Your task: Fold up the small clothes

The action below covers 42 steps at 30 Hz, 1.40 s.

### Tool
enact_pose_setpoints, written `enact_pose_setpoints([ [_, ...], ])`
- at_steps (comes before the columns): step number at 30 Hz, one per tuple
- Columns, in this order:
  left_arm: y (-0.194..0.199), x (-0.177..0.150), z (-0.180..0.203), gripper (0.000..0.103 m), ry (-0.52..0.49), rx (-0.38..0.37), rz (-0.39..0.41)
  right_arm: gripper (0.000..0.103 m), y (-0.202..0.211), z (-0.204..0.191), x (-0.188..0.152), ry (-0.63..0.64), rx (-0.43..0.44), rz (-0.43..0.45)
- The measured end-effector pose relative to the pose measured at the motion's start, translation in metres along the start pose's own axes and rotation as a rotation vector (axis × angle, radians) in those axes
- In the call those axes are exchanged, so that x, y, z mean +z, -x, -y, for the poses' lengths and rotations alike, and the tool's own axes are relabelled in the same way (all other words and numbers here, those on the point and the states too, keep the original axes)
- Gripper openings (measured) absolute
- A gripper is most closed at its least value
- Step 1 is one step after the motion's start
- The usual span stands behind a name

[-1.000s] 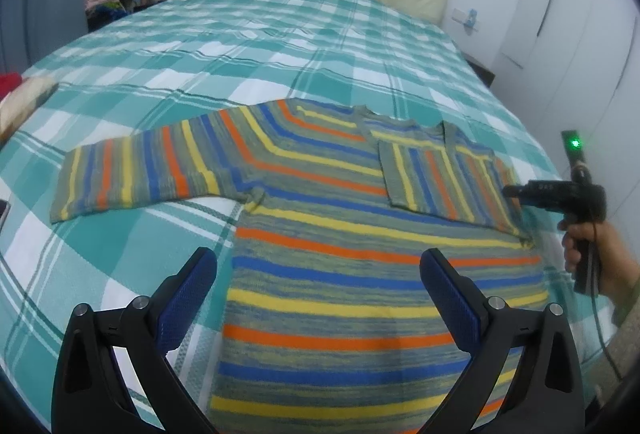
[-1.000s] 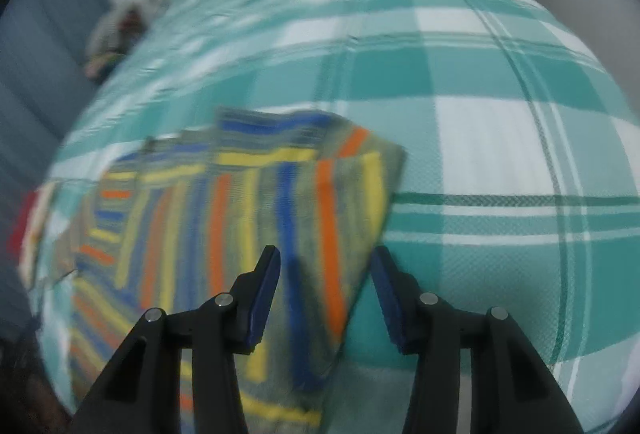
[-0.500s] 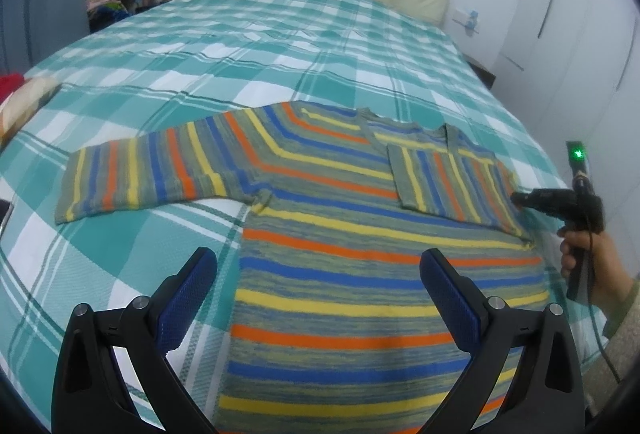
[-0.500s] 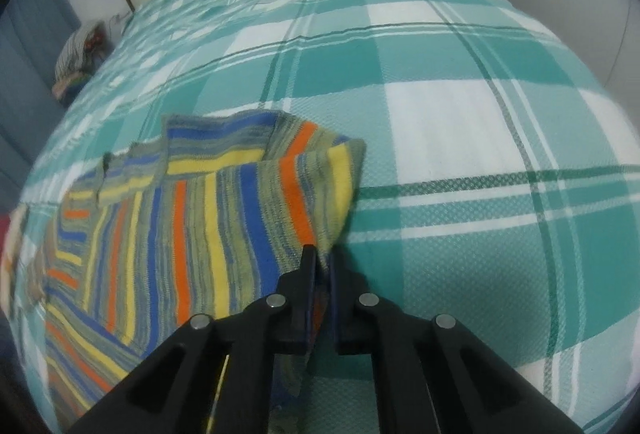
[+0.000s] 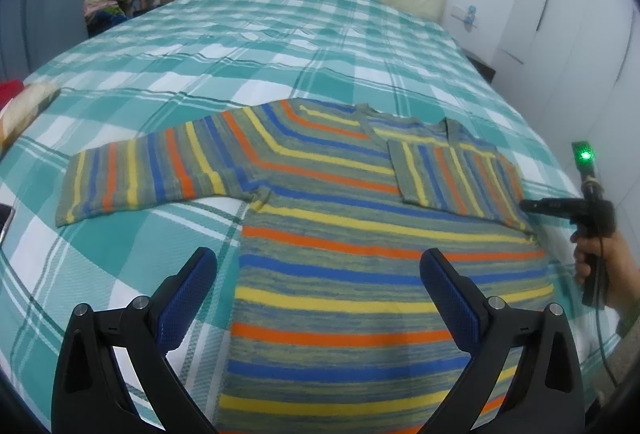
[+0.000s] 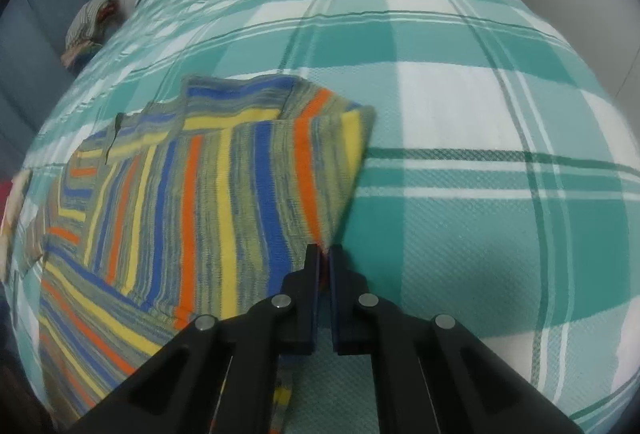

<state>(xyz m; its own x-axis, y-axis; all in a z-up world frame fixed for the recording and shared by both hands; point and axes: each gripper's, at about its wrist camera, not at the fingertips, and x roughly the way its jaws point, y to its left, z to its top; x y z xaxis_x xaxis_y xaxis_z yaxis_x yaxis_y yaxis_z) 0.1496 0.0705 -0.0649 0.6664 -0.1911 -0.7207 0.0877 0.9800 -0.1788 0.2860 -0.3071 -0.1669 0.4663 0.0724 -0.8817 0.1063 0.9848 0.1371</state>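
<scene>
Now the right claw, wide open a moment ago, is pinched shut on the folded edge of the stripy knitted sweater lying flat on the green checked bed cover. One sleeve is folded in, so I think the side fold comes next. Just ahead of the sweater's bottom, the left claw hangs wide open, holding nothing.

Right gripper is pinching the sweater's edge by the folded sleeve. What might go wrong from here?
1. The right gripper holds only the very edge of the striped sweater; the knit may slip out.
2. Pulling could undo the folded sleeve.
3. The left gripper hangs open, pinning nothing, so the sweater may drag across the bedspread.
</scene>
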Motion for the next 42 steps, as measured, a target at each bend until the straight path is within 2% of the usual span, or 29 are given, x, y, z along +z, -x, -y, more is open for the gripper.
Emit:
enact_pose_setpoints([
  [1, 0.0, 0.0, -0.001, 0.102, 0.005, -0.001, -0.001, 0.006, 0.003, 0.0, -0.001, 0.003, -0.021, 0.005],
  [2, 0.001, 0.001, -0.002, 0.102, 0.008, -0.002, 0.0, 0.015, 0.005, 0.001, -0.001, 0.0, -0.025, 0.008],
  [4, 0.002, 0.001, -0.002, 0.102, 0.015, -0.005, 0.004, 0.023, 0.017, 0.002, -0.003, -0.011, -0.033, 0.036],
  [7, 0.002, 0.0, 0.0, 0.102, 0.006, -0.007, 0.003, 0.023, 0.034, -0.007, -0.012, -0.001, 0.088, 0.051],
  [9, -0.002, -0.003, 0.004, 0.102, -0.01, -0.011, -0.017, 0.023, 0.04, -0.019, -0.025, 0.02, 0.22, 0.019],
  [11, -0.008, -0.007, 0.008, 0.102, -0.026, -0.02, -0.043, 0.023, 0.036, -0.027, -0.037, 0.026, 0.272, -0.025],
  [12, -0.012, -0.01, 0.012, 0.102, -0.038, -0.026, -0.063, 0.023, 0.033, -0.028, -0.044, 0.031, 0.254, -0.044],
  [14, -0.02, -0.02, 0.021, 0.102, -0.066, -0.025, -0.097, 0.023, 0.033, -0.029, -0.058, 0.058, 0.162, -0.051],
  [16, -0.033, -0.034, 0.032, 0.102, -0.118, -0.007, -0.139, 0.023, 0.046, -0.032, -0.07, 0.092, 0.129, -0.021],
  [19, -0.054, -0.056, 0.045, 0.102, -0.209, 0.011, -0.229, 0.026, 0.082, -0.044, -0.096, 0.139, 0.129, 0.019],
  [21, -0.058, -0.065, 0.05, 0.103, -0.25, 0.038, -0.206, 0.048, 0.103, -0.053, -0.112, 0.159, 0.142, 0.045],
  [22, -0.056, -0.067, 0.051, 0.103, -0.254, 0.046, -0.186, 0.066, 0.116, -0.06, -0.126, 0.174, 0.159, 0.073],
  [23, -0.055, -0.068, 0.052, 0.103, -0.252, 0.049, -0.182, 0.076, 0.126, -0.066, -0.139, 0.186, 0.168, 0.102],
  [24, -0.054, -0.068, 0.051, 0.103, -0.247, 0.049, -0.182, 0.077, 0.136, -0.072, -0.152, 0.206, 0.177, 0.141],
  [27, -0.053, -0.07, 0.05, 0.103, -0.23, 0.048, -0.172, 0.079, 0.143, -0.091, -0.175, 0.254, 0.159, 0.204],
  [31, -0.05, -0.073, 0.052, 0.103, -0.272, 0.055, -0.183, 0.079, 0.135, -0.106, -0.181, 0.31, 0.18, 0.189],
  [36, -0.04, -0.064, 0.039, 0.102, -0.205, -0.003, -0.228, 0.079, 0.139, -0.103, -0.186, 0.301, 0.194, 0.195],
  [39, -0.022, -0.041, 0.02, 0.102, -0.151, -0.059, -0.218, 0.079, 0.147, -0.098, -0.185, 0.284, 0.204, 0.221],
  [42, -0.01, 0.005, -0.019, 0.102, -0.085, -0.05, -0.159, 0.079, 0.151, -0.09, -0.184, 0.261, 0.216, 0.233],
])
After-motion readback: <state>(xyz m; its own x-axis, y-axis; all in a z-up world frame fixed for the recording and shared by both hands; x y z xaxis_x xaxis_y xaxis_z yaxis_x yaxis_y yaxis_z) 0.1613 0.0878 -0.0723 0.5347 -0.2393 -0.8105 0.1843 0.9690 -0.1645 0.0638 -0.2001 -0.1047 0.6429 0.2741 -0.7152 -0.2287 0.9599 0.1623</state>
